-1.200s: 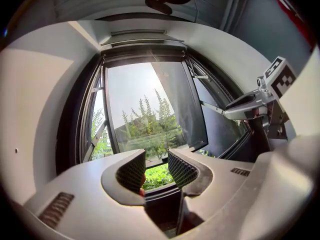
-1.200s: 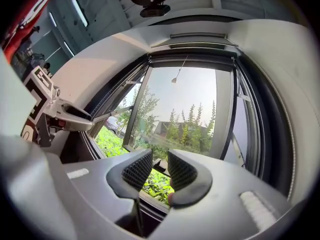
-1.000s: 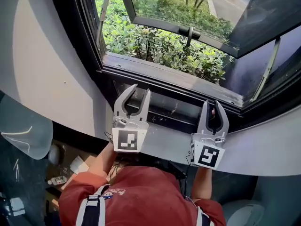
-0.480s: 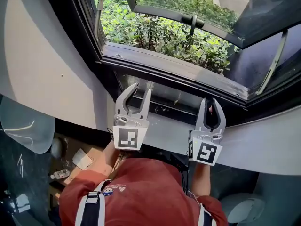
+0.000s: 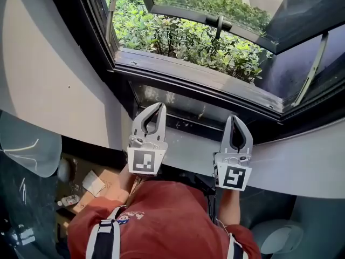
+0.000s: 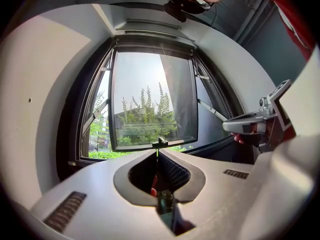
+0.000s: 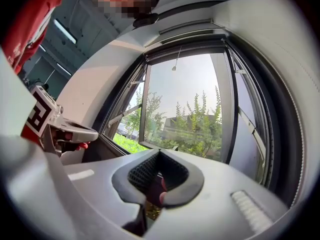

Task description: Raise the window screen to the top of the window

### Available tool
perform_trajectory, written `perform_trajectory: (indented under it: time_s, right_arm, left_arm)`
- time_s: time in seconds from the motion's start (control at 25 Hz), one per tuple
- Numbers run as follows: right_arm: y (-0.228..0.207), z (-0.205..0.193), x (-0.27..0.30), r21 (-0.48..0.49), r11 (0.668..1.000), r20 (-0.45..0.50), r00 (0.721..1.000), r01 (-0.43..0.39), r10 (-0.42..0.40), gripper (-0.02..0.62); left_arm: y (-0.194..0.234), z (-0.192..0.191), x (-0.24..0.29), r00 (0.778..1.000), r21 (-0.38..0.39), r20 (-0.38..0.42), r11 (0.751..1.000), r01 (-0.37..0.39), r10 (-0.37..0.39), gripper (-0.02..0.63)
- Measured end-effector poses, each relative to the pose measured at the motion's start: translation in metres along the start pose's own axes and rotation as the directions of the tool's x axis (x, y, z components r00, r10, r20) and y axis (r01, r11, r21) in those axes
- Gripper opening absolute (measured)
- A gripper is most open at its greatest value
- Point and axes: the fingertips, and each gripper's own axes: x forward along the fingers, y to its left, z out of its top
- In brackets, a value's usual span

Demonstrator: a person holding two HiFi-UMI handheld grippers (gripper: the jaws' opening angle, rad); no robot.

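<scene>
Red tee (image 5: 161, 215) w/ dark straps (image 5: 103, 243) — grey left claw (image 5: 159, 107) & right claw (image 5: 235, 118), b/w marker cubes (image 5: 144, 162).

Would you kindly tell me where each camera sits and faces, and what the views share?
Head view: on the person's head, facing steeply down at the sill; left tool, right tool and red shoulders show.
Left gripper view: on the left tool, looking along its just-closed, empty jaws at the open sash; right tool at right.
Right gripper view: likewise on the right tool, jaws just closed, empty; left tool at left.
Shared: open sash and shrubs.
</scene>
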Motion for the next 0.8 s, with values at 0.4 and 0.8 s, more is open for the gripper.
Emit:
perform_trajectory:
  time_s: [0.4, 0.8]
  right_arm:
    - [-0.012, -0.002, -0.003, 0.048, 0.997, 0.000, 0.998, 0.068, -0.068, 0.009]
    - [-0.020, -0.003, -0.002, 0.045, 0.995, 0.001, 0.996, 0.092, -0.092, 0.009]
  left_arm:
    - [-0.001, 0.006, 0.002, 1.000, 0.017, 0.030, 1.000, 0.003, -0.004, 0.006]
    - [-0.005, 0.010, 0.007, 0.999, 0.028, 0.044, 1.000, 0.008, -0.009, 0.006]
